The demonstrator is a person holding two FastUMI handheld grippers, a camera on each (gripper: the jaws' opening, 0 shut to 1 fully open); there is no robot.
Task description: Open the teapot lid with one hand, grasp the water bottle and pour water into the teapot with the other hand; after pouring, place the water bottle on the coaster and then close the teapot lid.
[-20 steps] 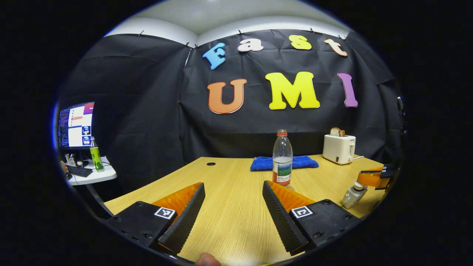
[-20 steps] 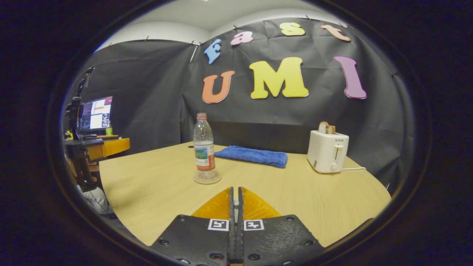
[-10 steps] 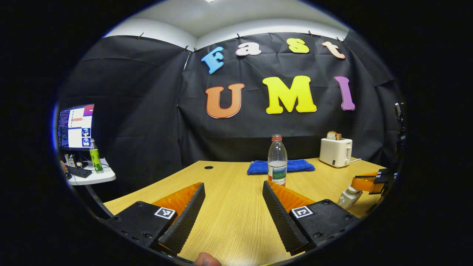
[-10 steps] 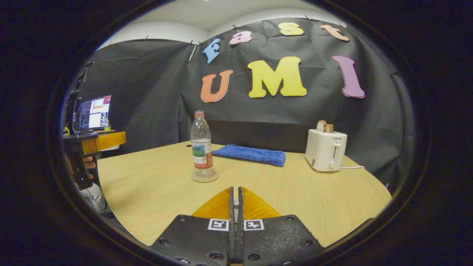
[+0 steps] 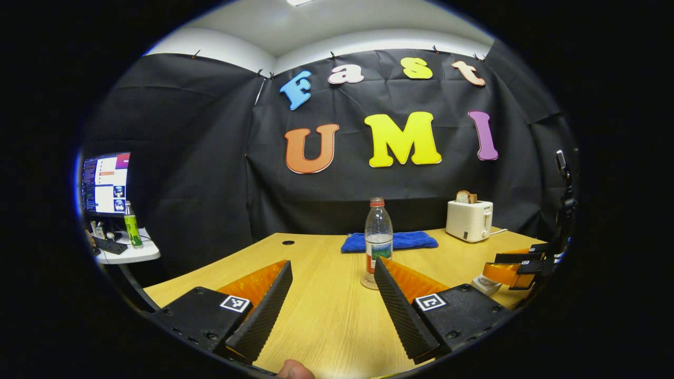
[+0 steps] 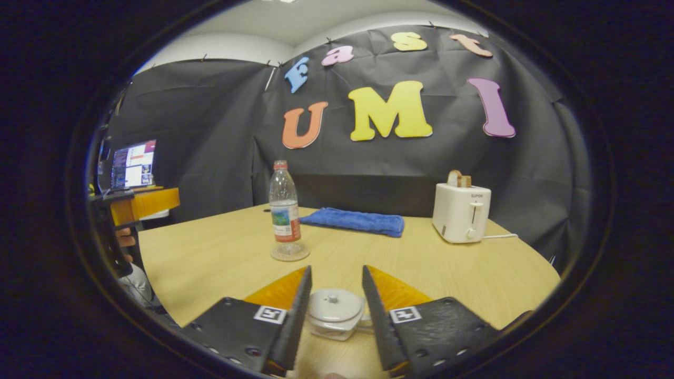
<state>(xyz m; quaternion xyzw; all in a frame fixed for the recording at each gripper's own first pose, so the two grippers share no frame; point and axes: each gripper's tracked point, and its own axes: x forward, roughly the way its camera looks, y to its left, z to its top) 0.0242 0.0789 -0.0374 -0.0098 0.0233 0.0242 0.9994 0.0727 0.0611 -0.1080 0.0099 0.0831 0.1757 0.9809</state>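
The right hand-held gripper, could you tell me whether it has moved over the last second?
Yes. In the right gripper view, the right hand-held gripper was shut and is now open, fingers either side of the teapot, though the toaster has barely shifted.

Recording booth in an office or lab, black cloth walls [image 5: 200, 173], wooden table [image 6: 421, 268], monitor [image 5: 105, 184] on side desk [image 5: 129, 253]

Clear water bottle [image 6: 285, 209], red cap on, stood upright on round coaster [image 6: 290, 255], partly full. Small glass teapot [image 6: 334, 313] sat nearer, white lid [image 6: 335, 305] closed, knob up.
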